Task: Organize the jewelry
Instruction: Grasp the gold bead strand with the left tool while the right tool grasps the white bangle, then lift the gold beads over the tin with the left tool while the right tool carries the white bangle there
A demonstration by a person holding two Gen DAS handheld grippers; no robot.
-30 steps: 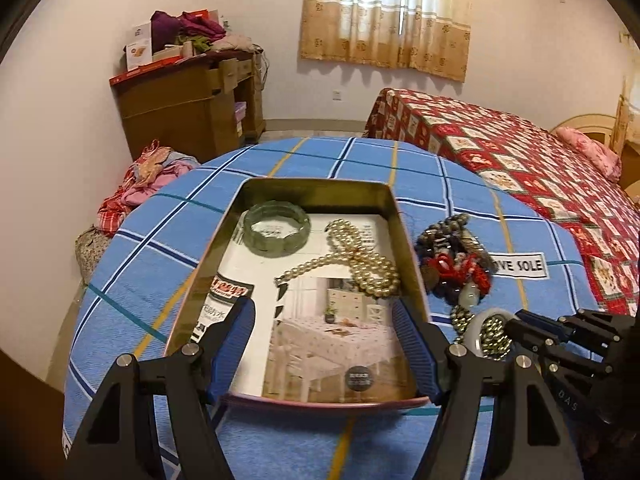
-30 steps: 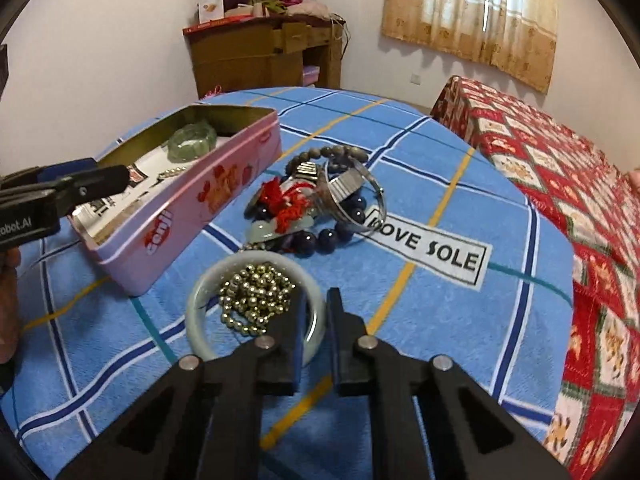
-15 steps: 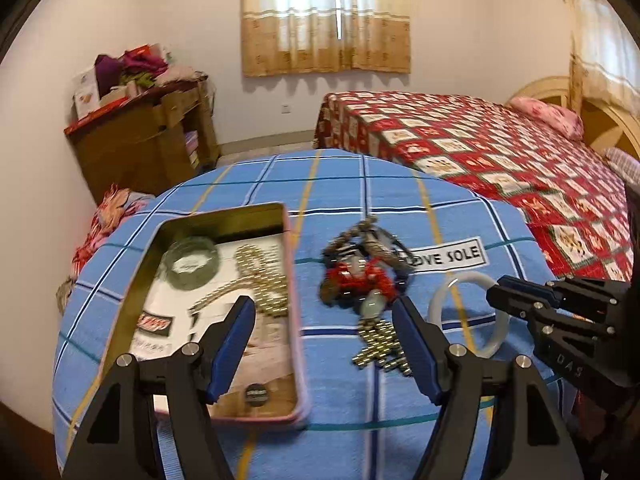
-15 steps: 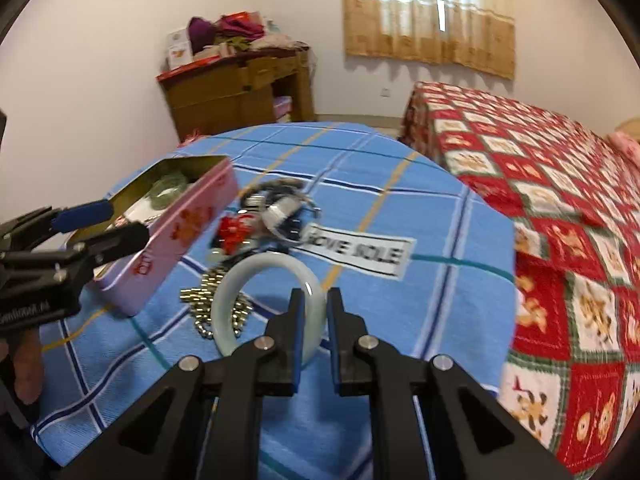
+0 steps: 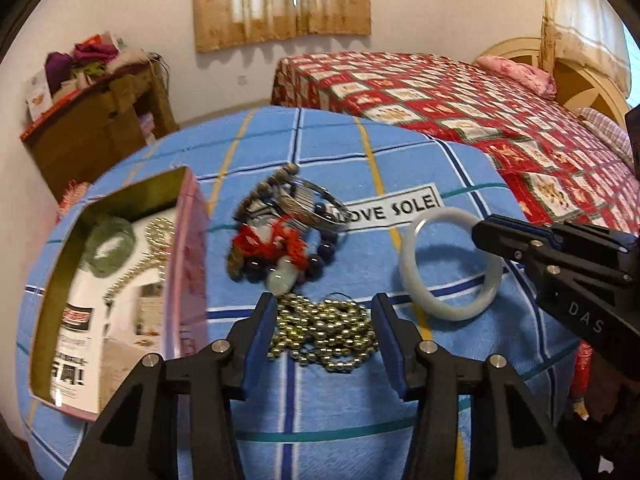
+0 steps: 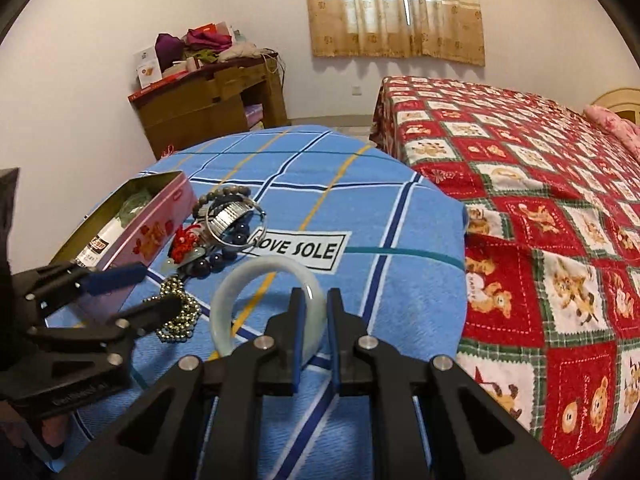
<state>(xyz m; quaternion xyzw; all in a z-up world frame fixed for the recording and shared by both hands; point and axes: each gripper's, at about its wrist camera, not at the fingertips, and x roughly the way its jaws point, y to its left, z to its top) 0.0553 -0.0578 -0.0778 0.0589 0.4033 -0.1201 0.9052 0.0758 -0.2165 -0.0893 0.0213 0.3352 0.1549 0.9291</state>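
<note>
We see a tabletop (image 5: 400, 152) under a blue checked cloth, beside a bed (image 6: 540, 168) with a red quilt. The left hand-held gripper (image 5: 324, 332), jaws just closing, straddles a bead chain (image 5: 324, 336) without pinching. The right hand-held gripper (image 6: 314, 336) pinches a pale bangle (image 6: 240, 292). A pink tin (image 5: 192, 240) sits left.

Bare blue cloth (image 6: 400, 240) lies right of the jewelry heap (image 6: 218, 232); the tin (image 6: 148, 224) blocks the left.
</note>
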